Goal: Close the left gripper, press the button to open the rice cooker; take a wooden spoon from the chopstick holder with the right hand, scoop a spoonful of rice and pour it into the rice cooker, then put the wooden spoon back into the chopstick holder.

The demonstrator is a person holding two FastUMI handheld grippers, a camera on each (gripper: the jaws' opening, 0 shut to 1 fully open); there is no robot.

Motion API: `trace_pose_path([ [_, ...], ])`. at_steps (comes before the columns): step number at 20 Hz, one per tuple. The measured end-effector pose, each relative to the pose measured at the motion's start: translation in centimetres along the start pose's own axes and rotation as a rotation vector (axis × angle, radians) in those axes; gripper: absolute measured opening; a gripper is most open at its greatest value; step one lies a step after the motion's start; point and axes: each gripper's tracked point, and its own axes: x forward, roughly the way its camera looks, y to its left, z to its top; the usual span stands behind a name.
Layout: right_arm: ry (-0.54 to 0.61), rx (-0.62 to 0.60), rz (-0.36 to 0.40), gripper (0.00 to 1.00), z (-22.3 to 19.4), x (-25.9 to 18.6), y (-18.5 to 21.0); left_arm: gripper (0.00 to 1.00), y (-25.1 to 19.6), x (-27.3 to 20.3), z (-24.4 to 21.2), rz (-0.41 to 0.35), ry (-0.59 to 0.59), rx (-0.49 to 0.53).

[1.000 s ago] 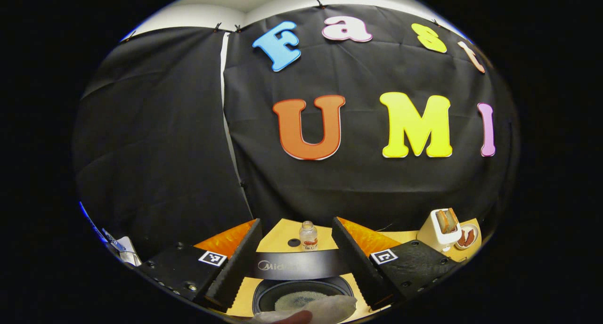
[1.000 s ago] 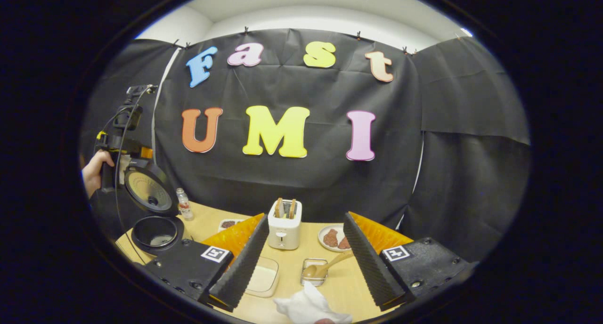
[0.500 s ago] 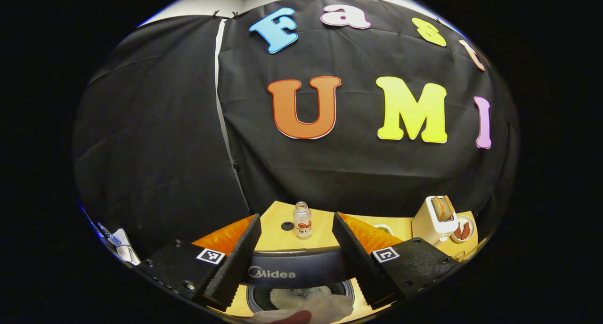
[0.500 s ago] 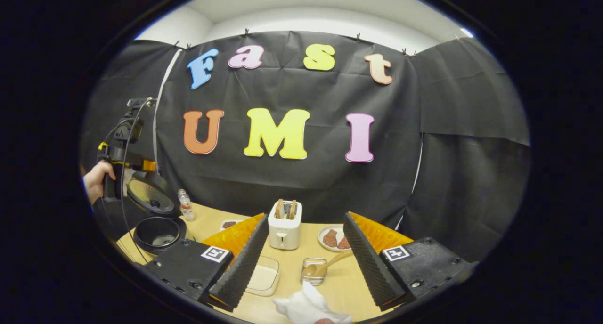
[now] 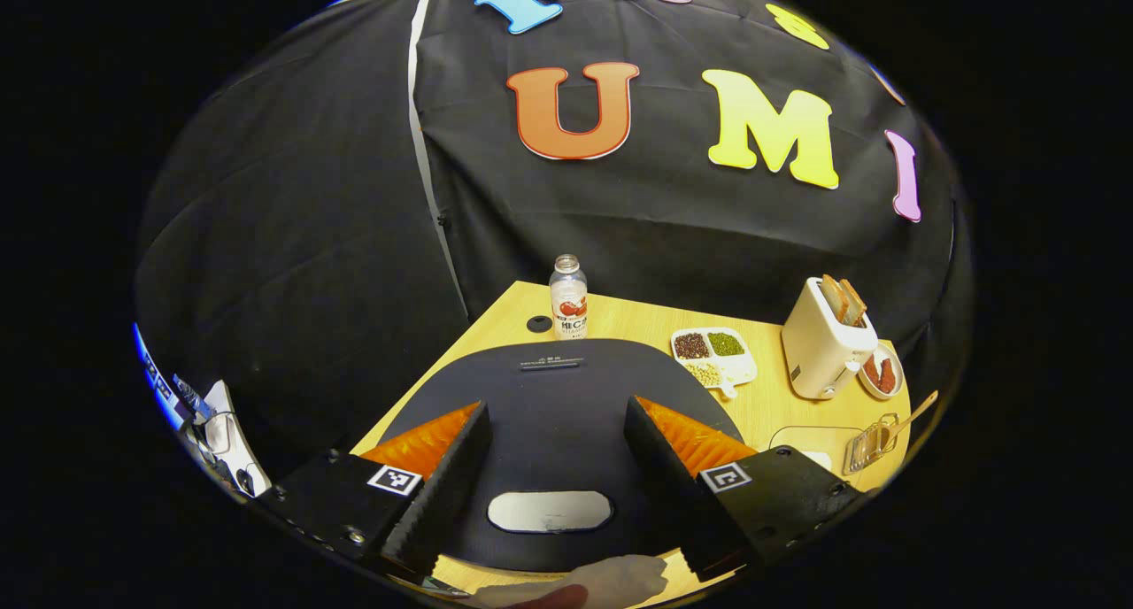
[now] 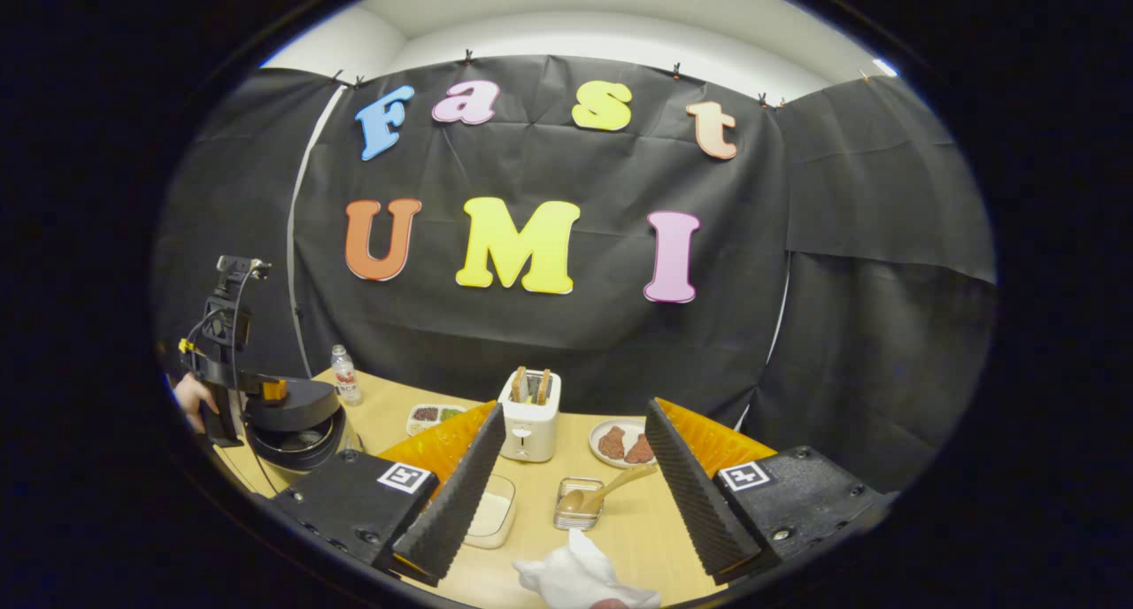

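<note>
Two grippers hover with fingers apart, holding nothing. At lower centre of the left gripper view, the left gripper (image 5: 556, 450) sits over the rice cooker (image 5: 566, 397), whose lid looks nearly down. The wooden spoon (image 6: 606, 495) lies in the chopstick holder (image 6: 577, 513), lower centre of the right gripper view, ahead of the right gripper (image 6: 574, 467). Press squarely on the lid's front. Bare tabletop (image 6: 646, 529) beside the holder leaves room, though the toaster (image 6: 529, 414) stands close behind.
</note>
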Motion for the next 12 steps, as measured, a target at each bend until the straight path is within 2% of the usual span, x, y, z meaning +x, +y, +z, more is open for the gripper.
trace_pose_path([
  [5, 0.032, -0.004, 0.008, 1.00, -1.0, 0.3, 0.5, 0.98, -0.1, 0.4, -3.6, -0.009, 0.075, -0.014],
  [6, 0.037, -0.001, 0.010, 0.97, -1.1, 0.3, 0.6, 1.00, -0.2, 0.2, -4.5, -0.010, 0.095, -0.015],
  [7, 0.039, -0.001, 0.010, 1.00, -1.1, 0.4, 0.7, 0.99, -0.2, 0.1, -3.7, -0.010, 0.048, 0.003],
  [8, 0.041, 0.000, 0.010, 0.97, -1.2, 0.5, 0.7, 1.00, 0.0, 0.1, -4.6, -0.010, 0.081, -0.006],
  [9, 0.045, 0.003, 0.013, 0.96, -1.1, 0.6, 0.8, 1.00, 0.0, 0.1, -4.1, -0.012, 0.062, -0.016],
  [10, 0.047, 0.006, 0.014, 1.00, -1.2, 0.6, 1.0, 1.00, -0.1, 0.1, -4.6, -0.012, 0.077, -0.029],
  [12, 0.051, 0.005, 0.021, 1.00, -1.3, 0.8, 1.3, 1.00, 0.0, 0.3, -4.8, -0.012, 0.066, -0.031],
])
